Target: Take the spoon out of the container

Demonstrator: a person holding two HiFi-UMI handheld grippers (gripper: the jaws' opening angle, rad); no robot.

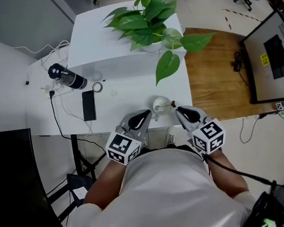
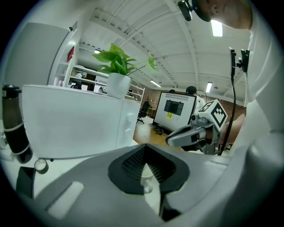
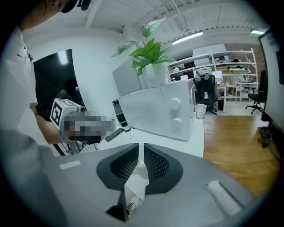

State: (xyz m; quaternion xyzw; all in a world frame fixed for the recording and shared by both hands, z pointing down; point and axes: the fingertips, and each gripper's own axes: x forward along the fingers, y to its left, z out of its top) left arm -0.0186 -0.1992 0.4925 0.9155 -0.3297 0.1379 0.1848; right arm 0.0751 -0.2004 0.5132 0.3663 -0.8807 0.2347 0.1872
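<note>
A small white cup-like container [image 1: 160, 105] stands near the table's front edge, and a spoon handle [image 1: 172, 103] pokes out of it to the right. My left gripper [image 1: 151, 115] is at the cup's left side. Its jaws are closed together on the cup's edge, and the white cup [image 2: 146, 174] shows in the narrow gap between the pads. My right gripper [image 1: 176, 110] is at the cup's right side, shut on the spoon handle; a thin pale strip [image 3: 140, 163] sits between its pads. The spoon's bowl is hidden inside the cup.
Behind the cup stand a white box [image 1: 122, 37] and a leafy plant [image 1: 150, 18]. A black phone [image 1: 88, 105], a tape roll [image 1: 97, 87] and a black cylinder [image 1: 66, 77] lie to the left, with cables. The table edge [image 1: 109, 131] is right at my body.
</note>
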